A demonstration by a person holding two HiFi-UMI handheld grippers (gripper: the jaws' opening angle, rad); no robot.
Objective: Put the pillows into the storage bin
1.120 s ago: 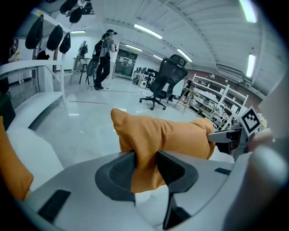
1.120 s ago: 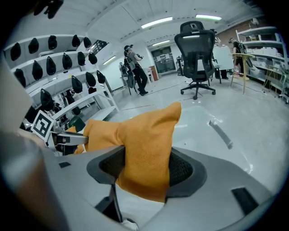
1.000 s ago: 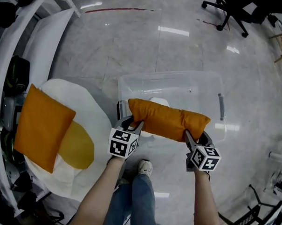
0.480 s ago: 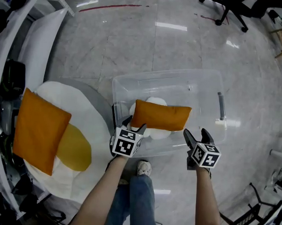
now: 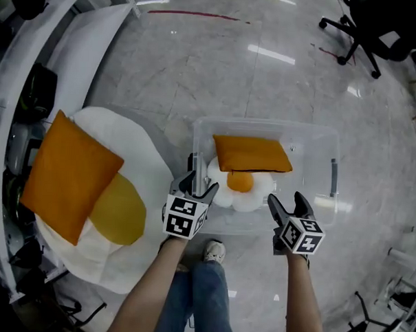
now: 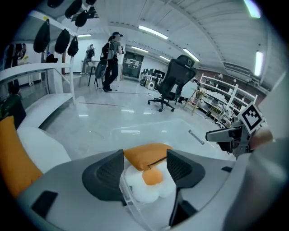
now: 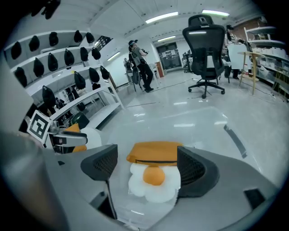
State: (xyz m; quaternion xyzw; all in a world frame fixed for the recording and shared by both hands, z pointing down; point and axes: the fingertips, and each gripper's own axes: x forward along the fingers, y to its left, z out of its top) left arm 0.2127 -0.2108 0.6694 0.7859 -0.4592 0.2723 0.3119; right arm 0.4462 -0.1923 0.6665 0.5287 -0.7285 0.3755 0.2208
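my left gripper (image 5: 199,186) and right gripper (image 5: 287,200) have just spread open, empty; the orange pillow (image 5: 70,176) outside the storage bin (image 5: 313,127) lies leftward, nearer my left.

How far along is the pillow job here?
Done: an orange pillow lies on a small egg pillow inside the bin. In hand: nothing; the left hand-held gripper and right hand-held gripper have just been opening their jaws, both empty. Remaining: a second orange pillow atop a big egg pillow, outside the bin.
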